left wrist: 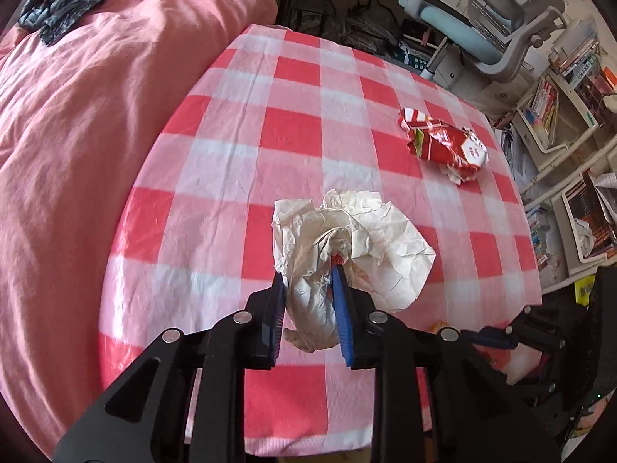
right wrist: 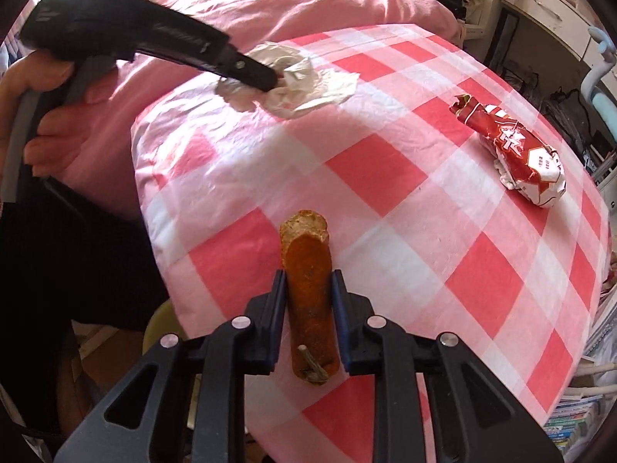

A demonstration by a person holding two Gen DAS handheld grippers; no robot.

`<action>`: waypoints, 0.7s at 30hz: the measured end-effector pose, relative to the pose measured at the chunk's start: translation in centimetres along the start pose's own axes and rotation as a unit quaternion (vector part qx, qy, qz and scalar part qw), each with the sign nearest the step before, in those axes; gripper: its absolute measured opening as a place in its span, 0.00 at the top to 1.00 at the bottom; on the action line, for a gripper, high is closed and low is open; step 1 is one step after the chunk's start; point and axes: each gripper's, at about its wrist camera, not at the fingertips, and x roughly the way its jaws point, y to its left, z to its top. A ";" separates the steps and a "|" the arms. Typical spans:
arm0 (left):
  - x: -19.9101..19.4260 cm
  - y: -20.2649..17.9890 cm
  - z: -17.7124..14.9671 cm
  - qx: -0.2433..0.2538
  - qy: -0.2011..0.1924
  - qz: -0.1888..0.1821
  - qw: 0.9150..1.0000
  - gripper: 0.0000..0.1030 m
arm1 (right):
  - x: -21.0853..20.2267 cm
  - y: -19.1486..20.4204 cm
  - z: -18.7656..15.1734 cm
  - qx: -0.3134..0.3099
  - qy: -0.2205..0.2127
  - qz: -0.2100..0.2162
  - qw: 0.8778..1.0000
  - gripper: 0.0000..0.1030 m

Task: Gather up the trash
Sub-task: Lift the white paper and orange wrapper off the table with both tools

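Note:
My left gripper [left wrist: 308,281] is shut on a crumpled white paper wrapper [left wrist: 370,239] over the red-and-white checked tablecloth [left wrist: 270,115]. The same wrapper [right wrist: 304,77] and left gripper [right wrist: 270,77] show at the far left in the right wrist view. My right gripper [right wrist: 308,281] is shut on an orange-brown piece of peel or food scrap [right wrist: 308,289], held near the table's front edge. A crumpled red-and-white snack packet [left wrist: 443,142] lies on the cloth to the right, apart from both grippers; it also shows in the right wrist view [right wrist: 513,154].
A pink-covered bed [left wrist: 96,135] borders the table on the left. A grey office chair [left wrist: 501,19] and white shelves with books [left wrist: 559,115] stand beyond the right edge. Dark bags [left wrist: 366,19] sit behind the table. A yellowish stool [right wrist: 162,332] is below the front edge.

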 end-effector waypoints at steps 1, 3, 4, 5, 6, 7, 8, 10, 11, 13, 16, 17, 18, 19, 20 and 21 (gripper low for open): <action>0.0 -0.3 -0.5 0.006 0.004 0.003 1.000 0.77 | -0.1 0.1 -0.2 -0.004 0.003 -0.004 1.000 0.72; 0.1 -1.1 -1.0 0.024 0.005 0.015 1.000 0.69 | -0.3 0.1 -0.8 -0.006 0.007 -0.012 1.000 0.58; 0.2 -1.5 -1.0 0.033 0.003 0.023 0.999 0.58 | -0.4 -0.1 -1.2 0.000 0.002 -0.015 1.000 0.58; 0.2 -1.8 -1.1 0.038 0.000 0.033 0.999 0.46 | -0.3 -0.4 -1.5 0.012 -0.004 -0.010 1.000 0.58; 0.2 -1.9 -1.0 0.039 -0.005 0.043 0.998 0.42 | -0.3 -0.7 -1.8 0.026 -0.011 -0.002 1.000 0.58; 0.2 -2.0 -1.0 0.037 -0.009 0.048 0.998 0.38 | -0.3 -1.0 -1.9 0.036 -0.015 0.005 0.999 0.58; 0.2 -2.1 -0.8 0.035 -0.012 0.047 0.998 0.38 | -0.5 -0.8 -2.0 0.035 -0.015 0.003 0.999 0.58; 0.5 -2.4 -0.5 0.038 -0.011 0.040 0.998 0.38 | -0.4 -0.7 -1.9 0.030 -0.018 0.003 0.999 0.59; 0.8 -2.6 -0.3 0.043 -0.008 0.038 0.998 0.44 | -0.4 -0.6 -1.9 0.028 -0.019 0.006 0.999 0.63; 1.3 -3.1 -0.2 0.055 0.002 0.028 0.998 0.71 | -0.4 -0.5 -1.7 0.023 -0.021 0.011 0.999 0.75; 1.0 -3.8 0.0 0.066 -0.009 0.019 0.998 0.87 | -0.3 -0.6 -1.4 0.022 -0.024 0.012 0.999 0.78; 0.8 -3.9 0.2 0.064 -0.013 0.013 0.998 0.87 | -0.3 -0.6 -1.3 0.021 -0.025 0.011 0.999 0.78; 0.5 -3.9 0.4 0.059 -0.020 0.009 0.998 0.87 | -0.3 -0.6 -1.2 0.021 -0.027 0.010 0.999 0.78; 0.2 -3.6 0.6 0.052 -0.026 0.006 0.998 0.87 | -0.3 -0.7 -1.1 0.021 -0.029 0.009 0.999 0.78; 0.0 -3.4 0.8 0.045 -0.030 0.004 0.999 0.87 | -0.5 -0.6 -1.2 0.022 -0.031 0.007 0.999 0.78; -0.1 -3.1 1.0 0.036 -0.034 0.003 0.999 0.87 | -0.5 -0.6 -1.2 0.023 -0.033 0.004 0.999 0.78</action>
